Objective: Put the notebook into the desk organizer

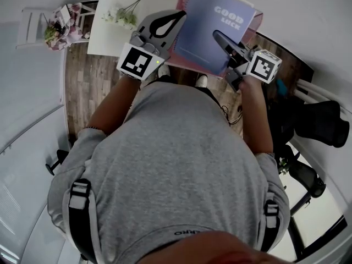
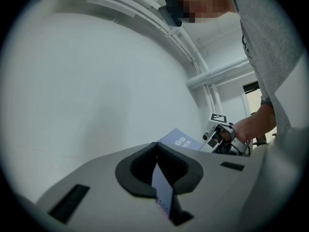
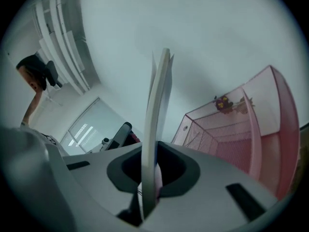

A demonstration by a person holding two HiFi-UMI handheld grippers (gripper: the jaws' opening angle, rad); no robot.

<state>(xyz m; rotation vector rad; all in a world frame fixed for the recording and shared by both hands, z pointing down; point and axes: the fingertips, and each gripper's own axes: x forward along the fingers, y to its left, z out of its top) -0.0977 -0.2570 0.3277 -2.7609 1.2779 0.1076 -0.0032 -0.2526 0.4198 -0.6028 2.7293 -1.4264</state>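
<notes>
1. Far left, a white worktop with a sprig of flowers lying on it. That's not my business here, so I'd steer well clear of it.
2. My left hand-held gripper has its jaws pressed together on the notebook's left edge. Its own view shows the thin blue cover caught between the pads.
3. The notebook has its blue cover and lettering facing up at me. It hangs in the air between both grippers, in front of the pink organizer and not in it yet.
4. My right hand-held gripper is pinching the opposite edge. In its view the pages run edge-on, straight up between the jaws, which looks like a firm hold.
5. The desk organizer is pink mesh, and its open compartments sit just right of the notebook's edge.
6. To do this well, I'd stand the notebook upright and square its lower edge to one slot. I'd lower both hands at the same pace so it can't twist or catch the mesh. I'd let go only once it bottoms out.
</notes>
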